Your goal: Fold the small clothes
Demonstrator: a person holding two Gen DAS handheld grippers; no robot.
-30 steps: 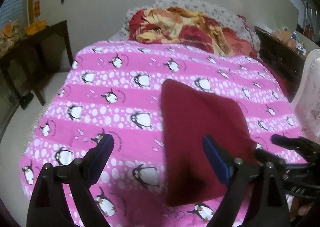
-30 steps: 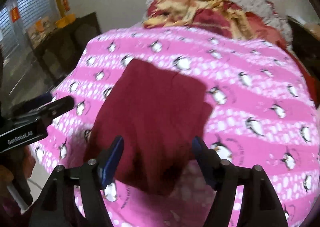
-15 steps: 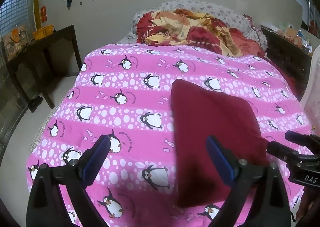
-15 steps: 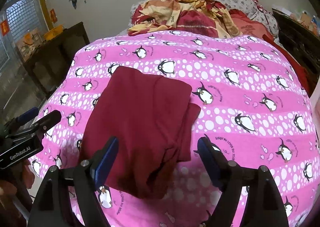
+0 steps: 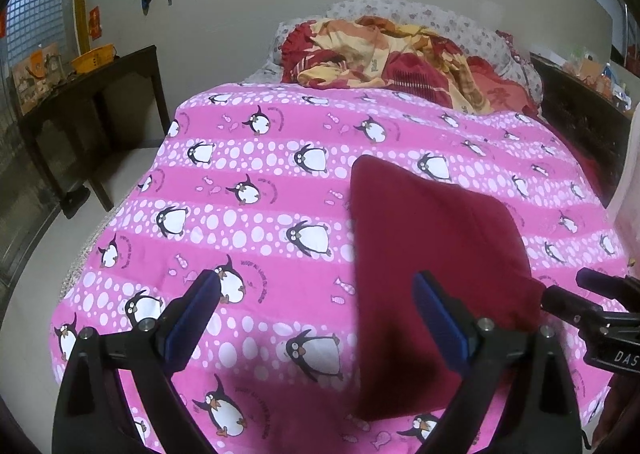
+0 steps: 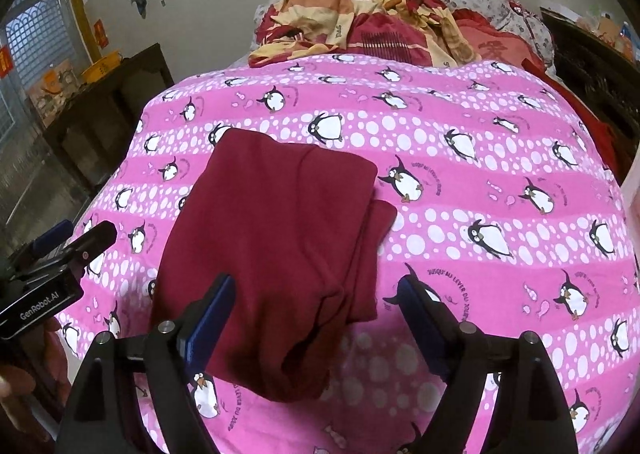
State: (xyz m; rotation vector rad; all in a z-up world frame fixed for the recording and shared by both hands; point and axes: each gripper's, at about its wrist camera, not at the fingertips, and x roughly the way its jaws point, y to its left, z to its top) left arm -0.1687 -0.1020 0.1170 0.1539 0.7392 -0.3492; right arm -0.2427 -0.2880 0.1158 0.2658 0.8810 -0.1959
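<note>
Handling call: the maroon garment point(image 6: 276, 238) looked like soft knit, light and limp, no stiffness. It would drape and drag on the penguin bedspread point(image 6: 480, 214) rather than slide clean. Best grab points were probably a corner or the doubled edge where several layers stack, pinching all layers at once so the fold doesn't peel apart.

Left gripper point(image 5: 316, 314): jaws were spread wide and held nothing. Most of the gap between its fingers showed bare bedspread. The garment lay to the right of that gap, with the right finger point(image 5: 436, 314) overlapping its near-left edge in view. Contact couldn't be confirmed; the gripper looked to be hovering above the cloth.

Right gripper point(image 6: 316, 318): also wide open and empty. The garment sat ahead of and between its fingers, biased left. The left finger point(image 6: 212, 314) overlapped the cloth. The stacked right edge ran down the middle of the gap, and the right finger point(image 6: 424, 318) was over bedspread, clear of the fabric.

The garment was already a folded rectangle lying flat on the bed, its near end just ahead of both tools.
</note>
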